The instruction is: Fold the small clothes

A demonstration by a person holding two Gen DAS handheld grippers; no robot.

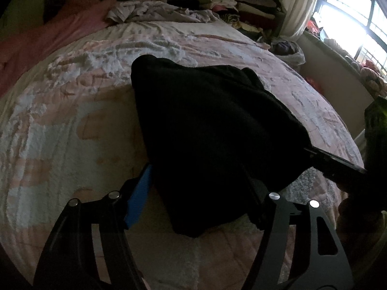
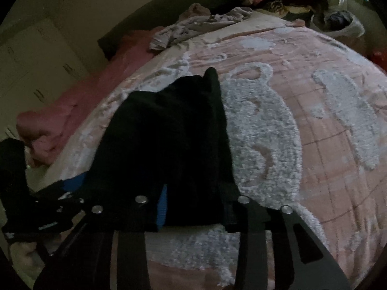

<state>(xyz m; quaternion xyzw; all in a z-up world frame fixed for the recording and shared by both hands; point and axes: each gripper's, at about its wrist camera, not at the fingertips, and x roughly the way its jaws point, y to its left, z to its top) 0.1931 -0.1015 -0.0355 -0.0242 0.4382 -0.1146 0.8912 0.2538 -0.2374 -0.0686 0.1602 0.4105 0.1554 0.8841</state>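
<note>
A small black knitted garment (image 1: 212, 130) is held draped above the pink-and-white tufted bedspread (image 1: 72, 111), its near edge lying between the left gripper (image 1: 200, 193) and right gripper (image 2: 193, 207), seemingly for folding, though whether either pair of fingers is clamped cannot be told

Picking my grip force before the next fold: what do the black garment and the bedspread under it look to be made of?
Black garment: soft matte cloth, probably a knit; it drapes limply with no sheen, though the dark frames hide its weave. Bedspread: pink quilted fabric, shown by its stitched grid lines, with raised white tufted patches that look nubby, like chenille.
</note>
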